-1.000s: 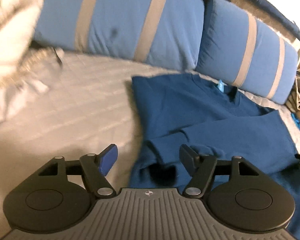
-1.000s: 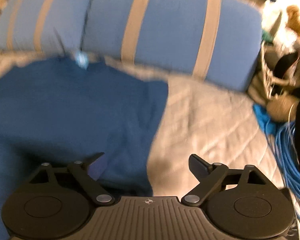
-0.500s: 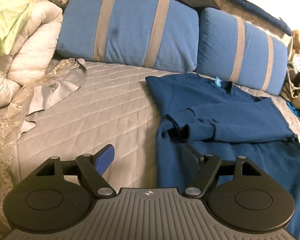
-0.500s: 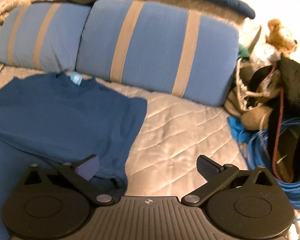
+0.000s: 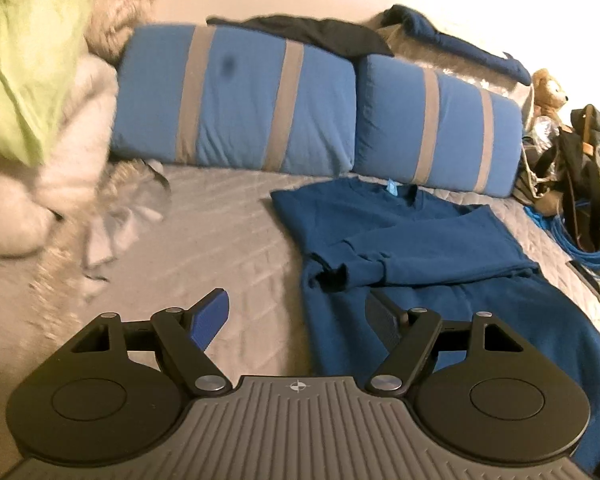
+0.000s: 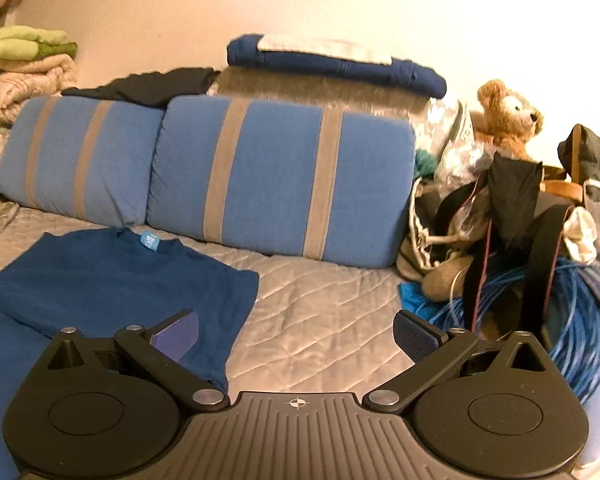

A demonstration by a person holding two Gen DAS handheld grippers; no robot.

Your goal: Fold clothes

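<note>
A dark blue shirt (image 5: pixel 404 240) lies flat on the bed (image 5: pixel 220 248), collar and pale tag toward the pillows (image 5: pixel 236 100), its body running down from there toward the camera. Both sleeves look folded in: one lies crosswise over the chest, cuff (image 5: pixel 332 276) pointing toward the bare quilt, and the edge nearest the cables (image 5: pixel 588 240) is straight. The long axis thus runs from pillows to the near edge of the bed, and the hem end falls out of view under the tools.

The left gripper (image 5: pixel 298 318) hangs released over the shirt's left edge, one finger above quilt, the other above cloth, holding nothing. The right gripper (image 6: pixel 296 334) is likewise spread wide and empty, straddling the shirt's (image 6: pixel 112 280) right edge, with quilt (image 6: pixel 320 304) ahead of it.

Each tool sits by its own side of the lower body, neither nearer the collar. With sleeves in and body at full length, the shirt looks part-folded; what seems left is a fold along the long axis, hem toward collar, though the hem itself cannot be seen.

Beyond the shirt: a teddy bear (image 6: pixel 508 116) and bags by the cables on the right, heaped bedding (image 5: pixel 40 120) on the left.
</note>
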